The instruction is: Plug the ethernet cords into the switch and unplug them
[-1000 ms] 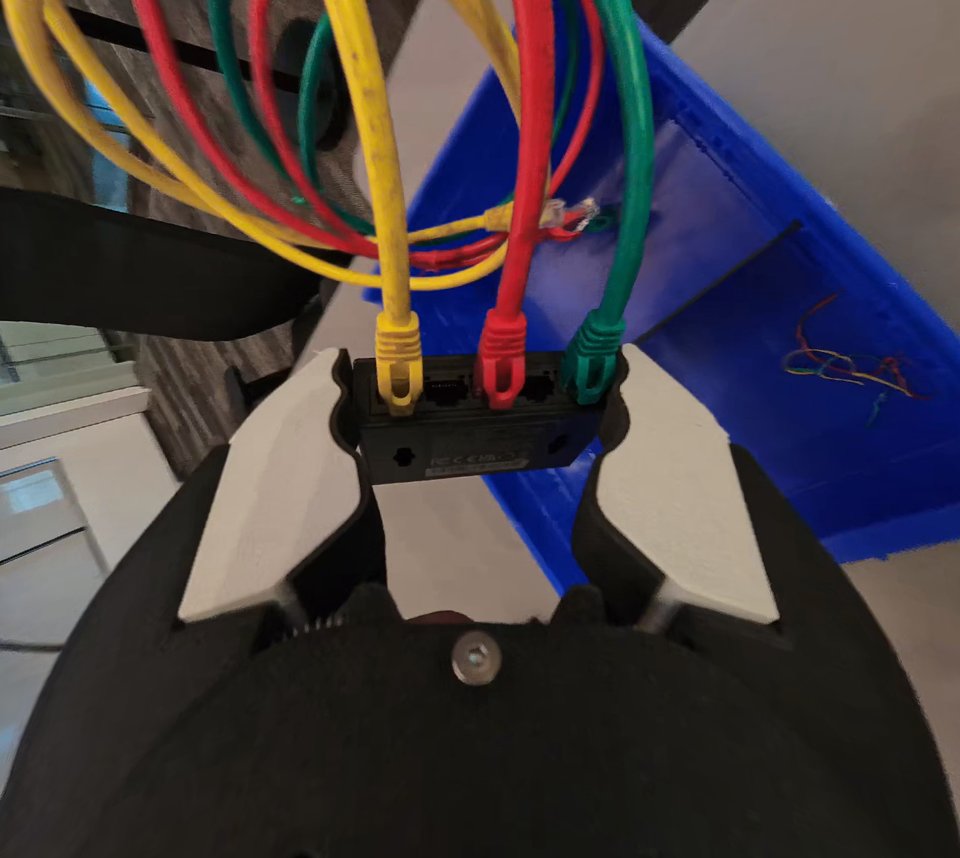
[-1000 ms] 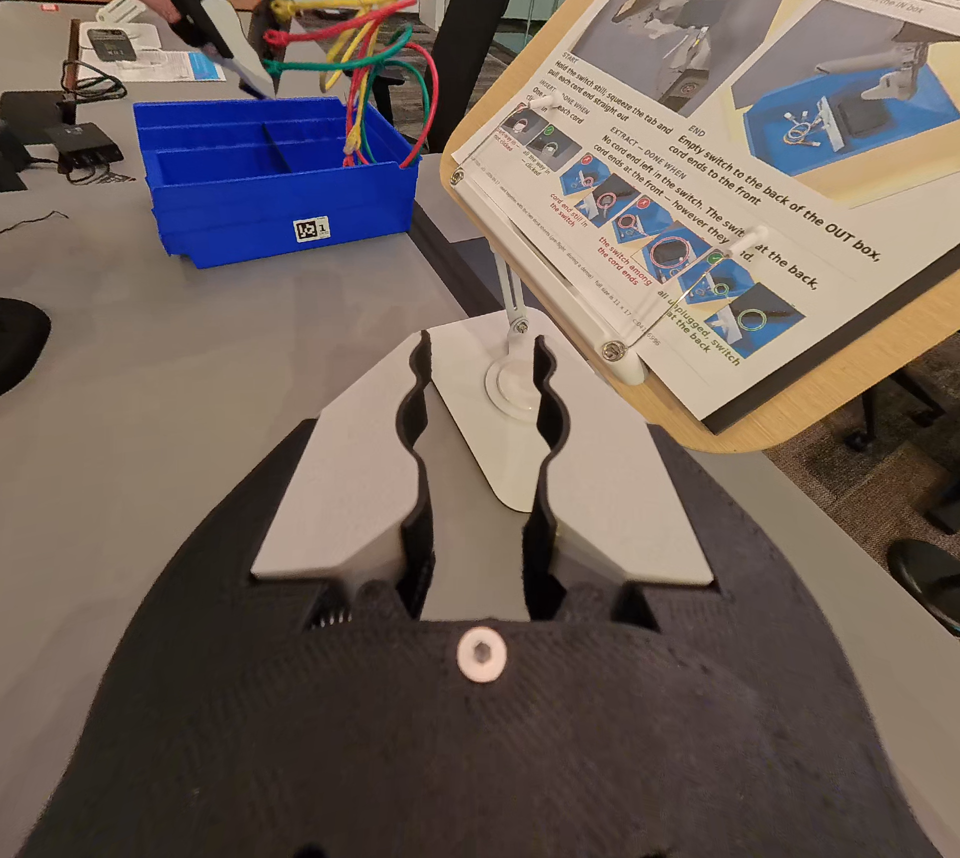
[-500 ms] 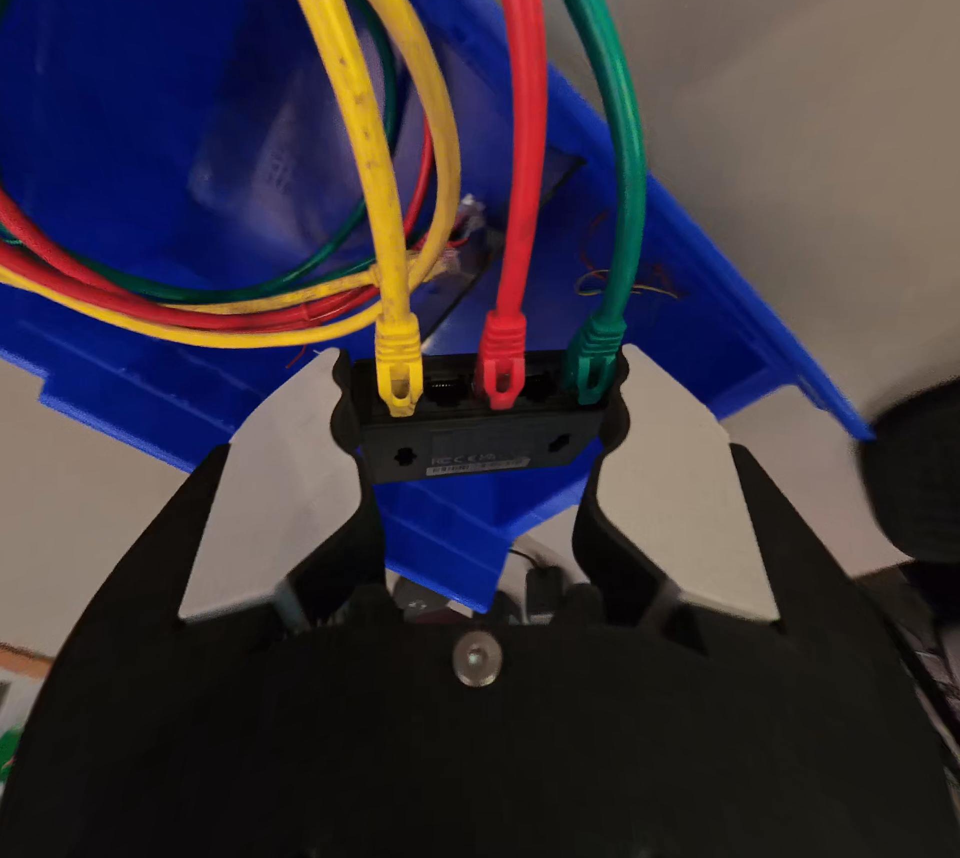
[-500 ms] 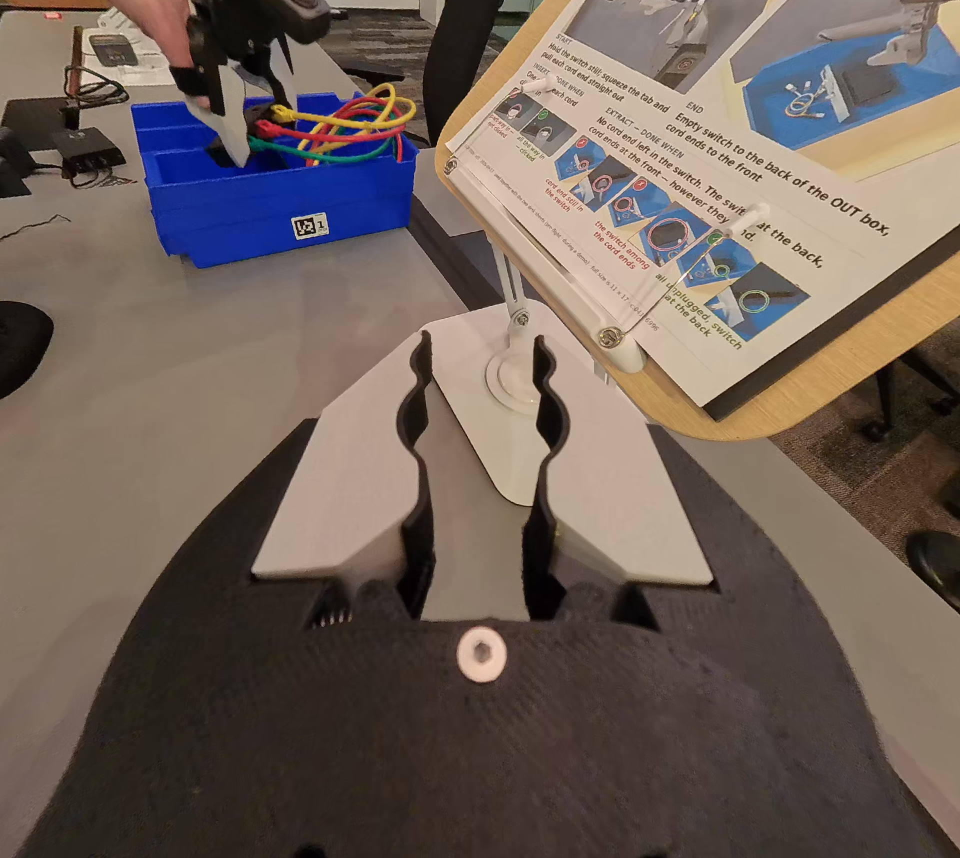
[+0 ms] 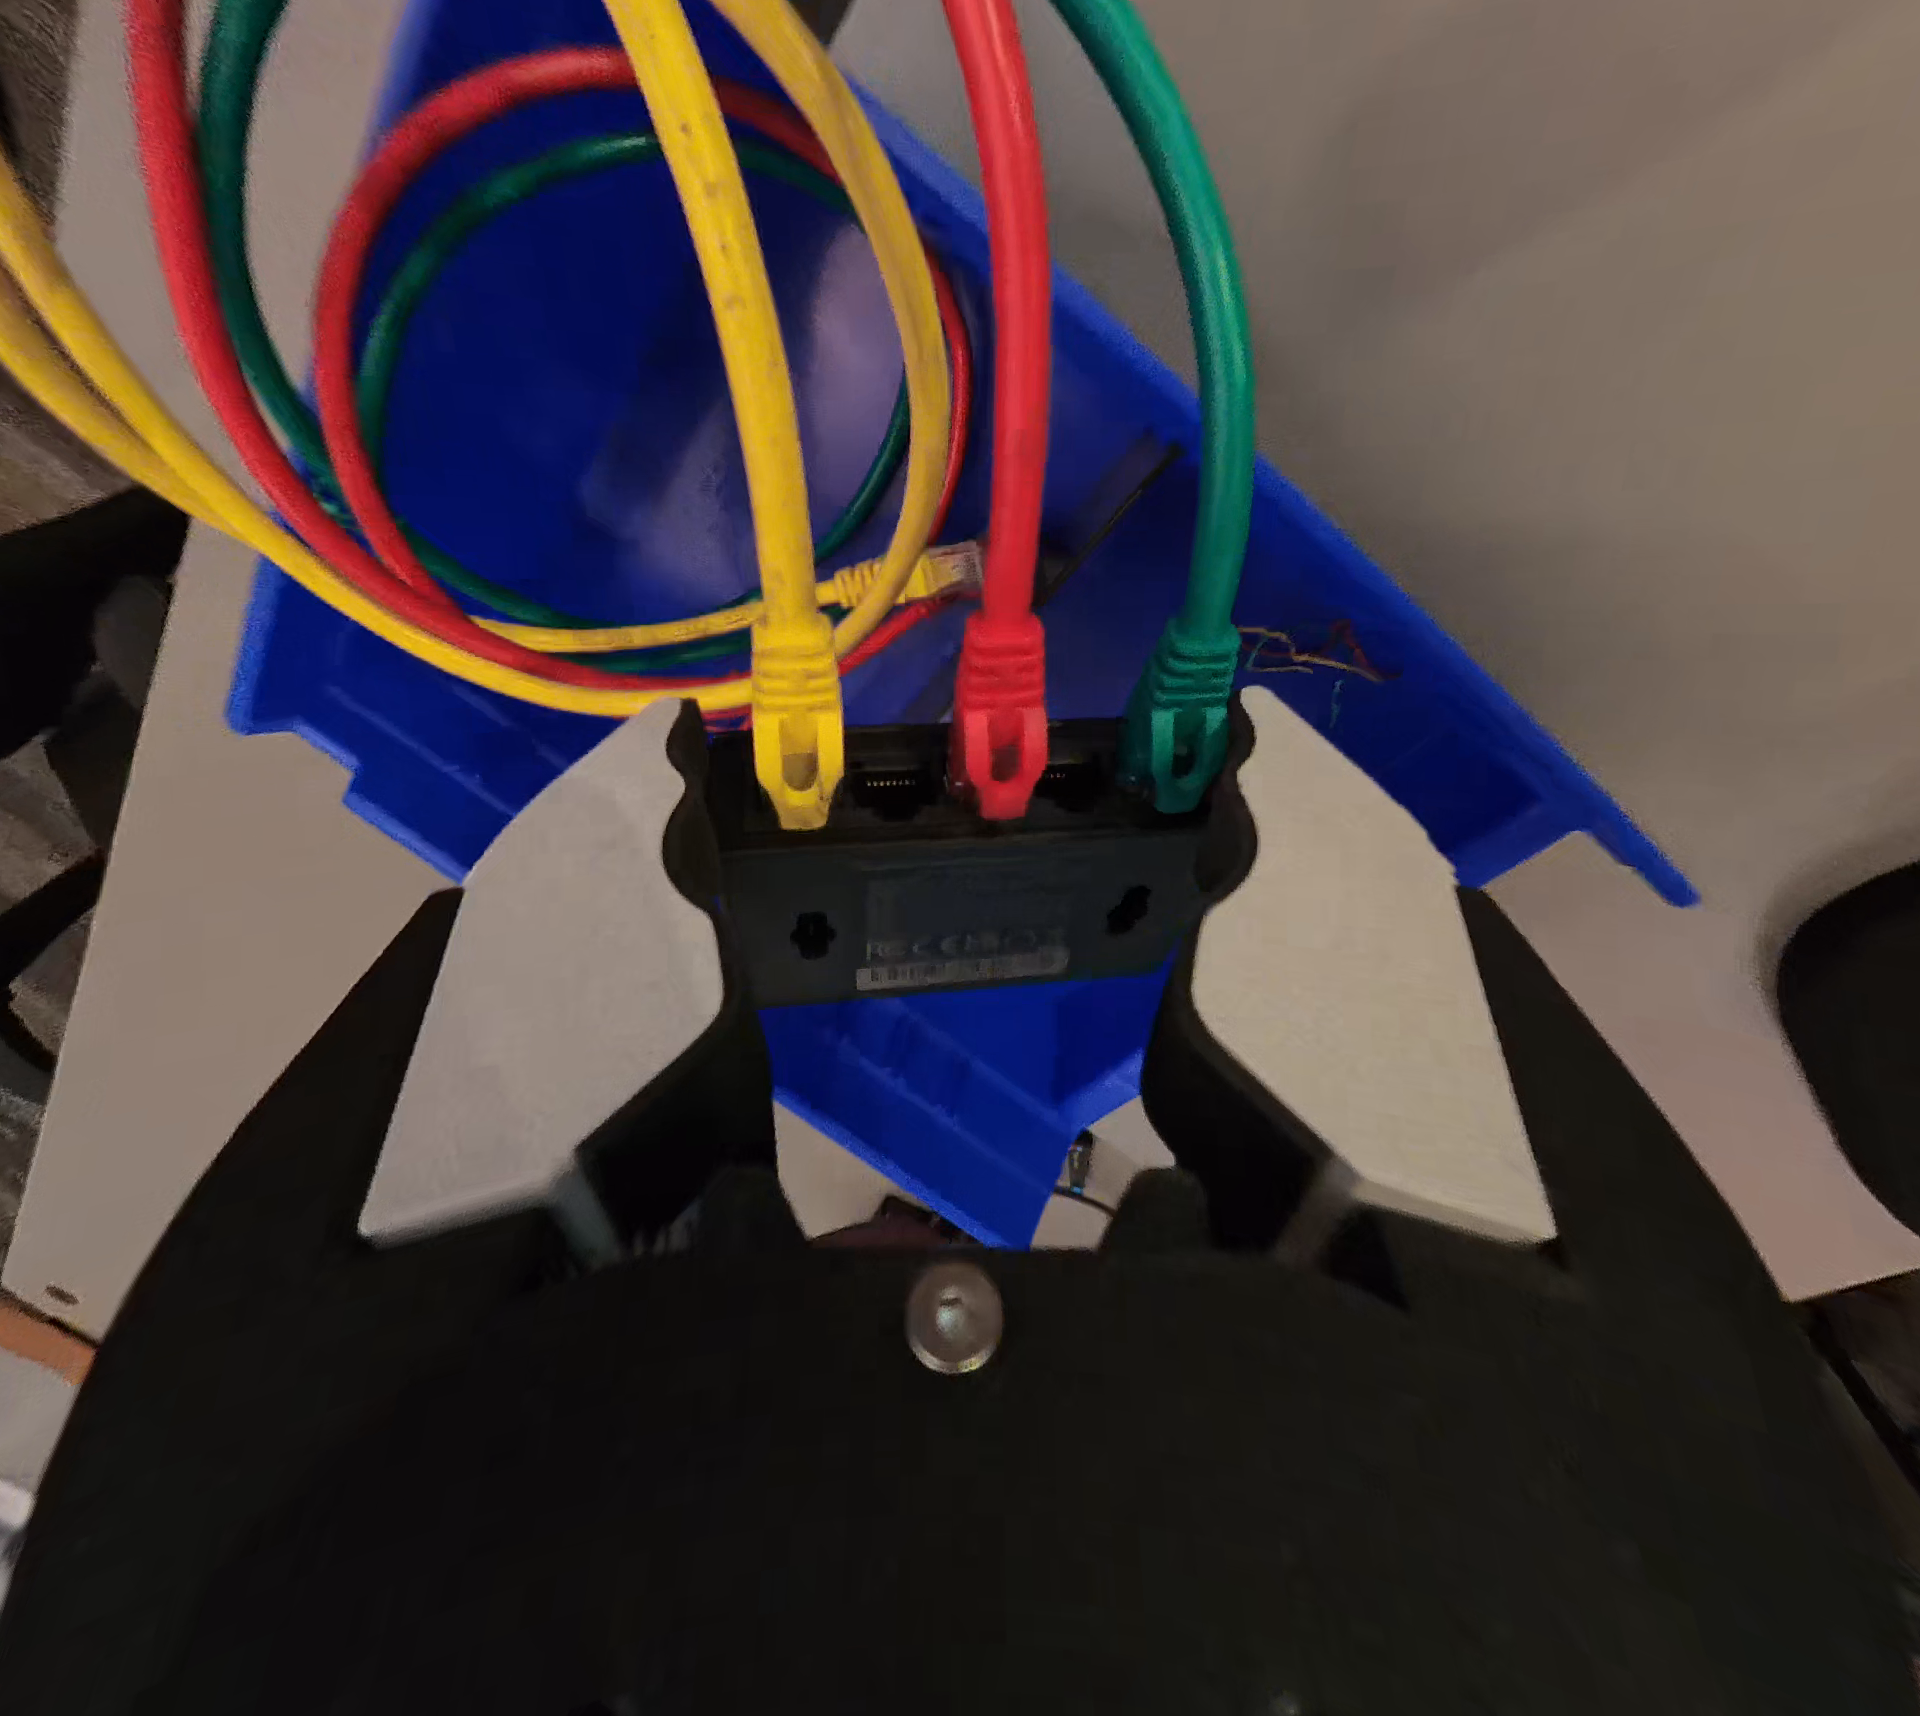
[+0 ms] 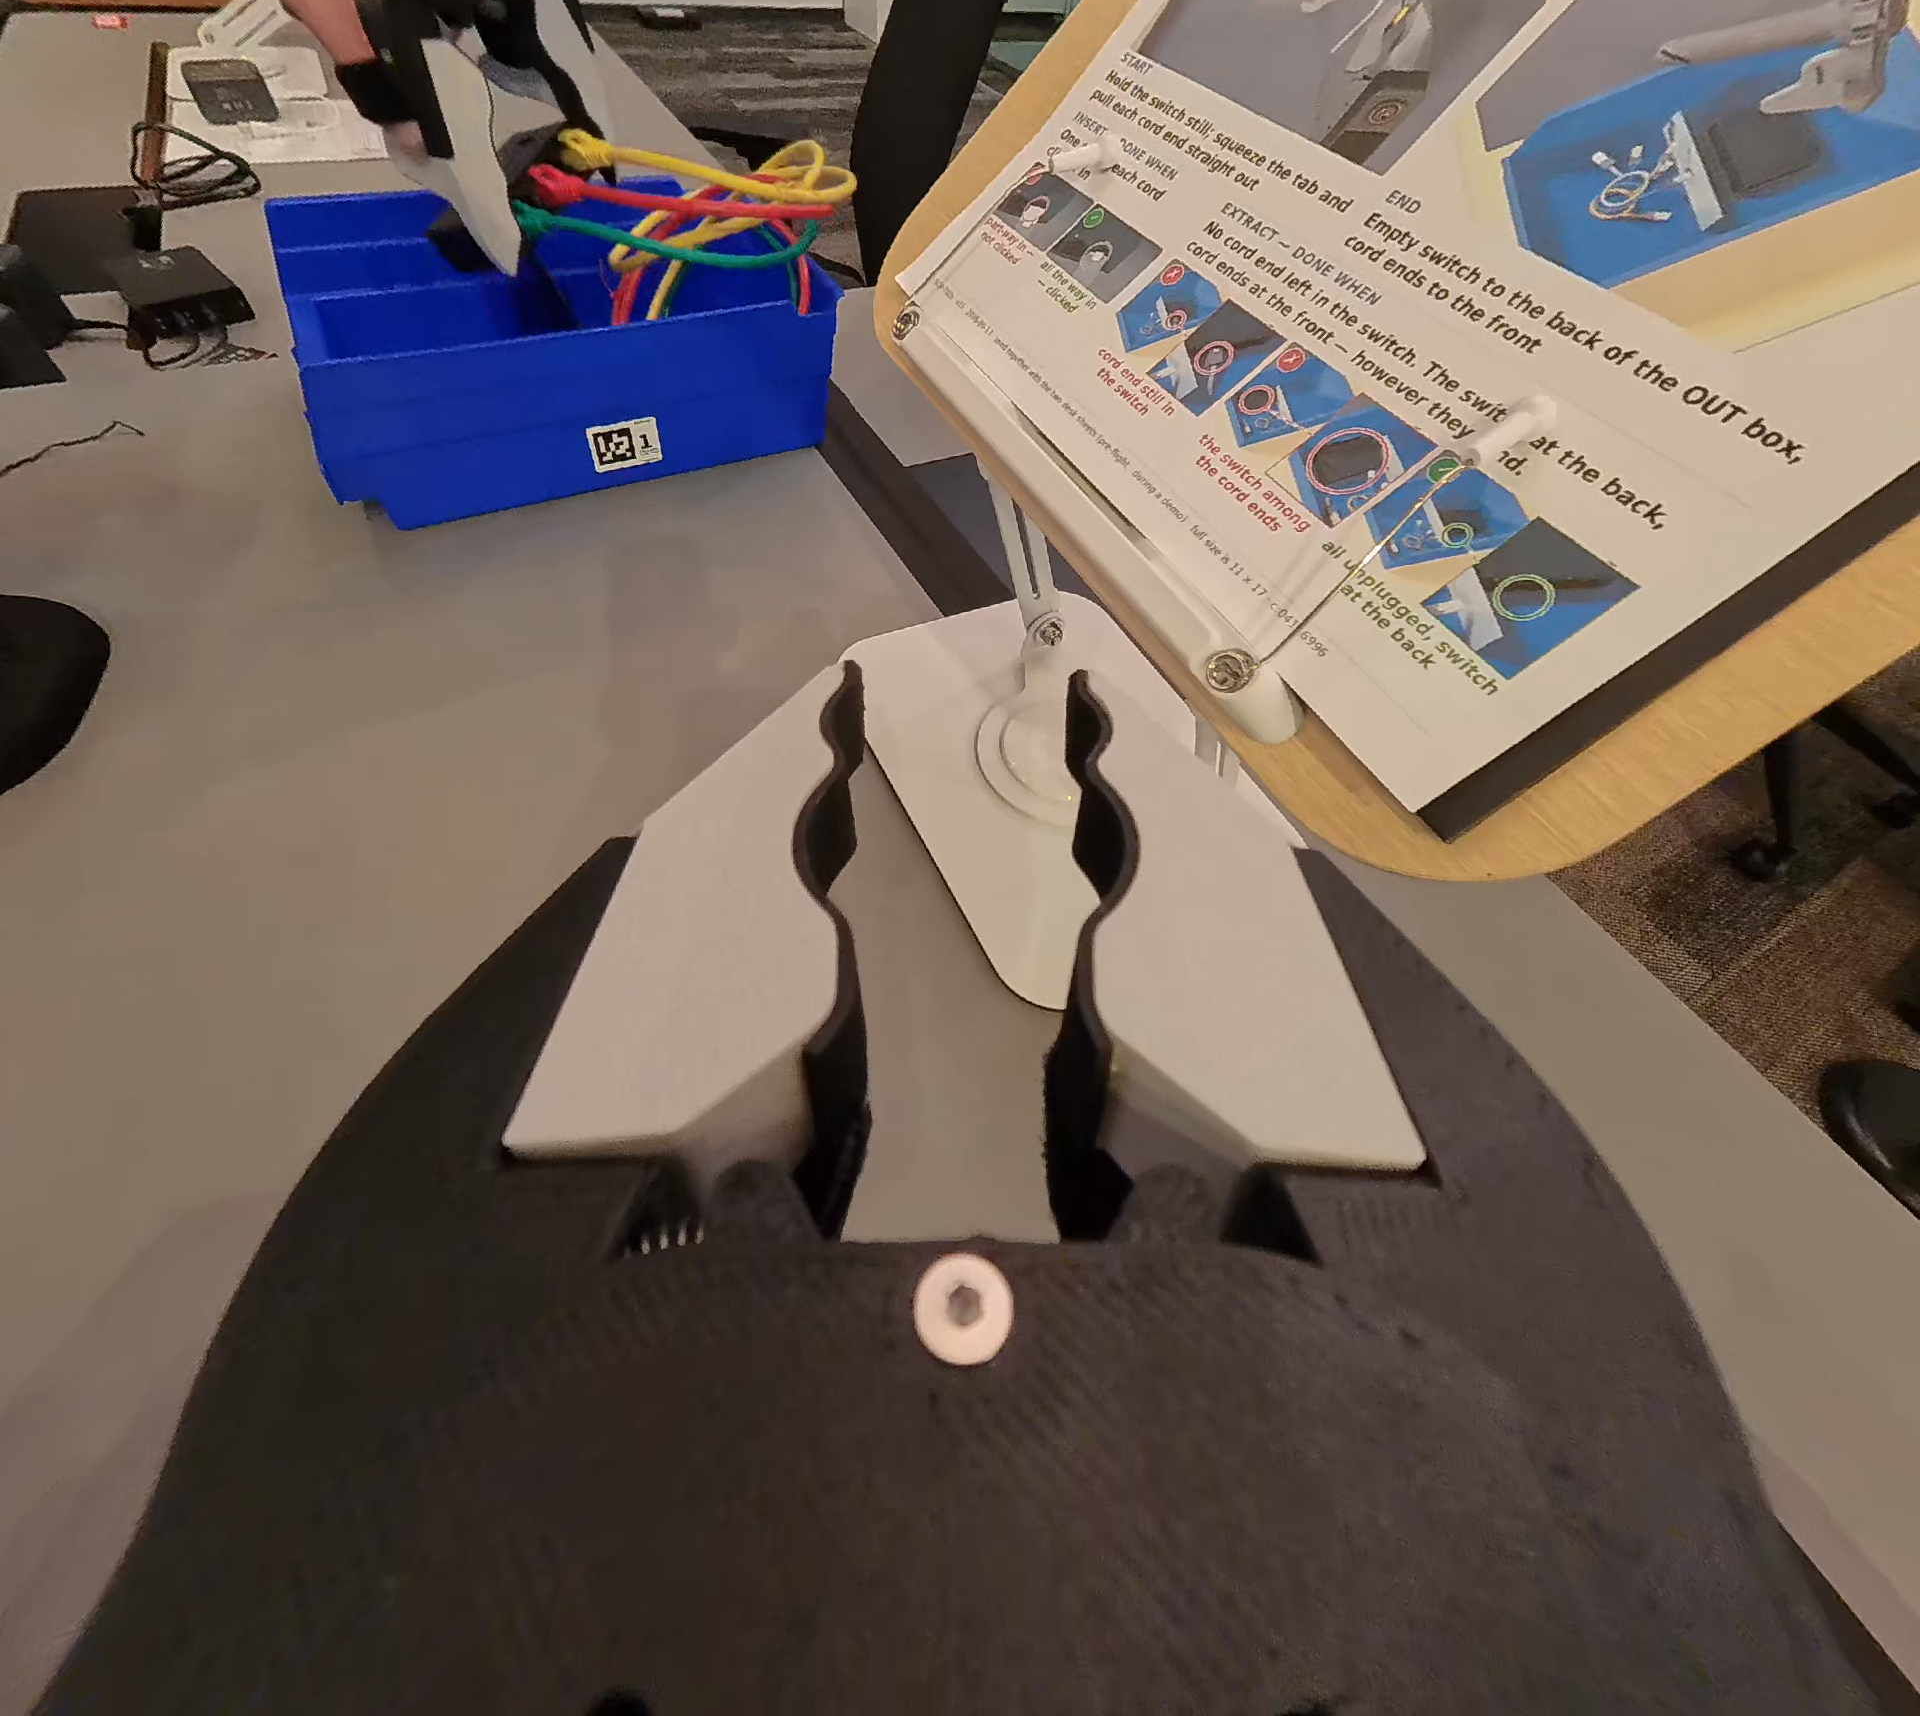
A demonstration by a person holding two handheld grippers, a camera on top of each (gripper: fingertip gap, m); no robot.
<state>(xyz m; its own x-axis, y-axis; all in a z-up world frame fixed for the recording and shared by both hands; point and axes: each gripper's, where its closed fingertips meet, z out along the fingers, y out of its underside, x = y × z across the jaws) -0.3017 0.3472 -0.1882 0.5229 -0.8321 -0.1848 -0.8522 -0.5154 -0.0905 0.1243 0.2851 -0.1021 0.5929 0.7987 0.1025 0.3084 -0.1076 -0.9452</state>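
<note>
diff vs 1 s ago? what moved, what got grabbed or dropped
The left gripper came down with the switch from above the blue bin to just over it; the cable loops now hang into the bin. Nothing grabbed or released. Unchanged: yellow, red and green cords plugged in, right gripper open, empty, unmoved.

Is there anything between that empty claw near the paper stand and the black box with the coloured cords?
Nothing visible blocks it. Bare grey table lies between the right claw and the blue bin, above which the left claw holds the switch. The white stand base sits just ahead, off to the side.
</note>
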